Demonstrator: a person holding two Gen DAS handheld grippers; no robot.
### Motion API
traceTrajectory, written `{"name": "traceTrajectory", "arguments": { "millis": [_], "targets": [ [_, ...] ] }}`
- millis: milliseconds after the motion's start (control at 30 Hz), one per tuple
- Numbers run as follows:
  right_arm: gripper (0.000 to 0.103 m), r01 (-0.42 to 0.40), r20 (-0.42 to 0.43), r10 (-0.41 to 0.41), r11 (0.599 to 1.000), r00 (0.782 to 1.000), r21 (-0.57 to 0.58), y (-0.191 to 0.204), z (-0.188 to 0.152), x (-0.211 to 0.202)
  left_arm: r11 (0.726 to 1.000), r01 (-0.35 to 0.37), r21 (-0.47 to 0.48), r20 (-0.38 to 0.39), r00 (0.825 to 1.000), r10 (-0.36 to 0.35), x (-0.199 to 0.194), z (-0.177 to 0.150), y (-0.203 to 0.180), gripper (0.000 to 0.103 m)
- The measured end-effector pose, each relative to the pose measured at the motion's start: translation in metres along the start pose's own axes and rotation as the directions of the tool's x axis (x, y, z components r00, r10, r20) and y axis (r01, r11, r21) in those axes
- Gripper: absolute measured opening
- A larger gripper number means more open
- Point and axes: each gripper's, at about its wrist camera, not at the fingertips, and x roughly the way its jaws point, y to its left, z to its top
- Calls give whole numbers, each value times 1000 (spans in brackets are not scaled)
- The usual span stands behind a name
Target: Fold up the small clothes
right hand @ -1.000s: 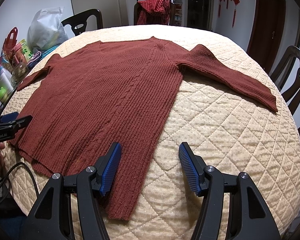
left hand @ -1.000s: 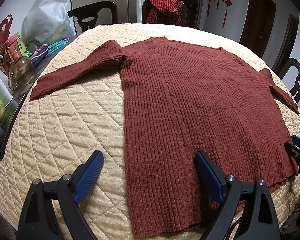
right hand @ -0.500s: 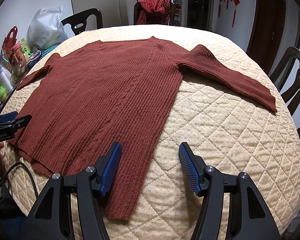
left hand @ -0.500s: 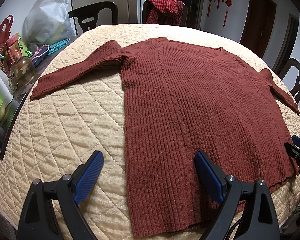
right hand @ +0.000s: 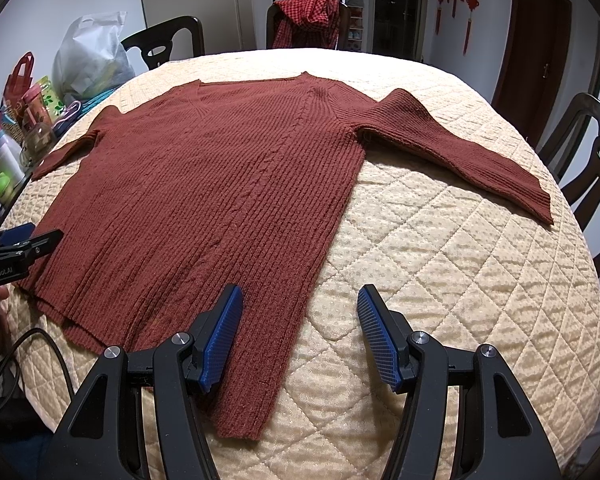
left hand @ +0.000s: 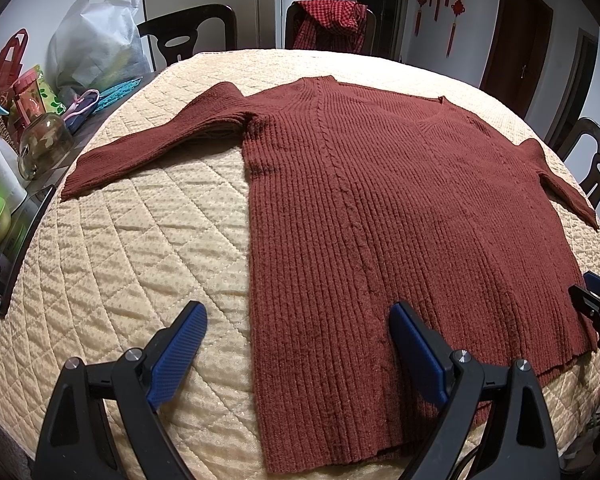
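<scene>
A rust-red ribbed sweater (left hand: 380, 216) (right hand: 220, 192) lies flat on the quilted cream table cover (left hand: 148, 248), both sleeves spread outward. My left gripper (left hand: 296, 332) hovers open over the hem's left corner, with the sweater's left edge running between its blue pads and nothing held. My right gripper (right hand: 300, 320) stands open above the hem's right corner, the sweater's right edge between its pads. Each gripper shows at the edge of the other's view: the right gripper (left hand: 596, 300) and the left gripper (right hand: 16, 240).
Bottles, a glass jar (left hand: 44, 144), bags and a white plastic bag (left hand: 96, 44) crowd the table's left side. Dark chairs (right hand: 592, 172) ring the table; a red checked cloth (left hand: 328, 20) hangs on the far chair. A cable (right hand: 28, 344) hangs at lower left.
Both views have shifted only slightly; the grippers stay open over the hem corners and the sweater has not moved.
</scene>
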Motion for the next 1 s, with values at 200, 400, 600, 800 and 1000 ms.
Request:
{"name": "traceTrajectory", "arguments": {
  "millis": [200,400,600,800,1000],
  "targets": [
    [60,-1,-10,1,1000,1000,-2,0,2,0,1000,2,2,-1,1000,-2,-3,-3,-2,94],
    [60,14,-3,-14,1000,1000,-10,0,5,-7,1000,12,-13,-19,1000,-12,-6,2,1,90],
    [60,3,32,-2,1000,999,-31,7,15,-18,999,17,-39,5,1000,-17,-14,17,14,88],
    [60,-38,59,42,997,997,-67,23,33,-18,990,1,-144,38,999,5,-8,44,59,81],
    [60,-78,76,88,988,993,-132,46,55,-11,954,-56,-294,33,997,68,16,61,119,75]
  ]
}}
